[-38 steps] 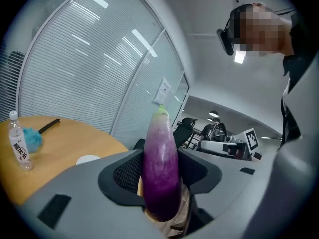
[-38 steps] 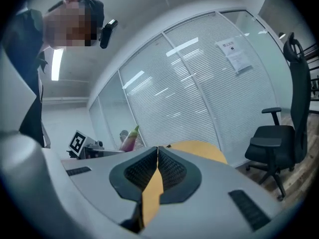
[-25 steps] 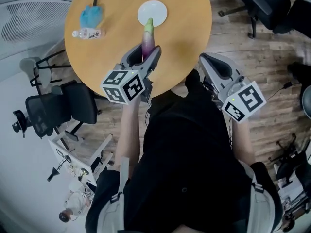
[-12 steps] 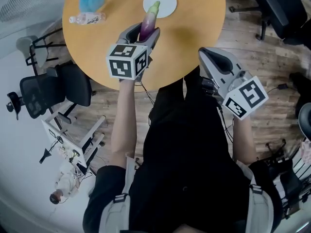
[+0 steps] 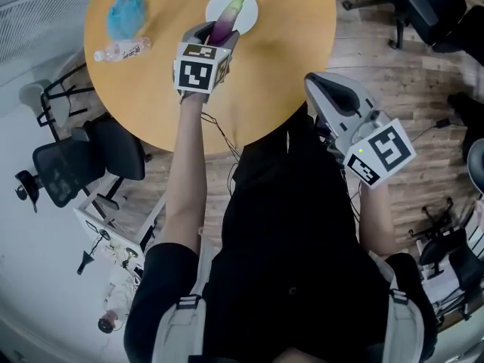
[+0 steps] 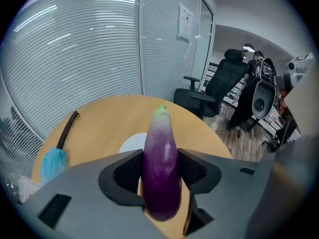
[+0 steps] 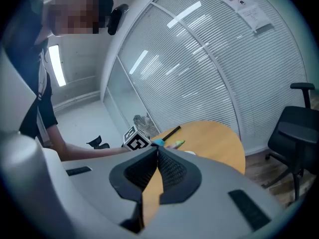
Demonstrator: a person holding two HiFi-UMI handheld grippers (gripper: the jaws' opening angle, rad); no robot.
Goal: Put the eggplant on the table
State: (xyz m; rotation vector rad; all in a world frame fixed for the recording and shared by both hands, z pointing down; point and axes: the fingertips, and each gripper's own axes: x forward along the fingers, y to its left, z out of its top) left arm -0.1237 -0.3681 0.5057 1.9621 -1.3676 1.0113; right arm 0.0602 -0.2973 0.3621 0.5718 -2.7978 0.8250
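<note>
A purple eggplant (image 5: 225,26) with a pale neck and green tip is clamped between the pads of my left gripper (image 5: 215,33). It juts forward over the near rim of a white plate (image 5: 243,15) on the round wooden table (image 5: 287,44). In the left gripper view the eggplant (image 6: 160,143) fills the gap of the left gripper (image 6: 160,159), and the plate (image 6: 130,144) lies just beyond it. My right gripper (image 5: 324,83) hangs at the table's near right edge, off the top. In its own view the right gripper (image 7: 157,151) has its jaws together, holding nothing.
A blue duster (image 5: 122,17) with a black handle and a small plastic bottle (image 5: 121,50) lie at the table's left side. Black office chairs stand on the floor at the left (image 5: 83,165) and upper right (image 5: 412,6). Blinds and glass walls lie behind the table.
My left gripper has carried the eggplant farther out over the table and lower, up to the plate's edge, and rolled. The right gripper has stayed by the table's edge.
</note>
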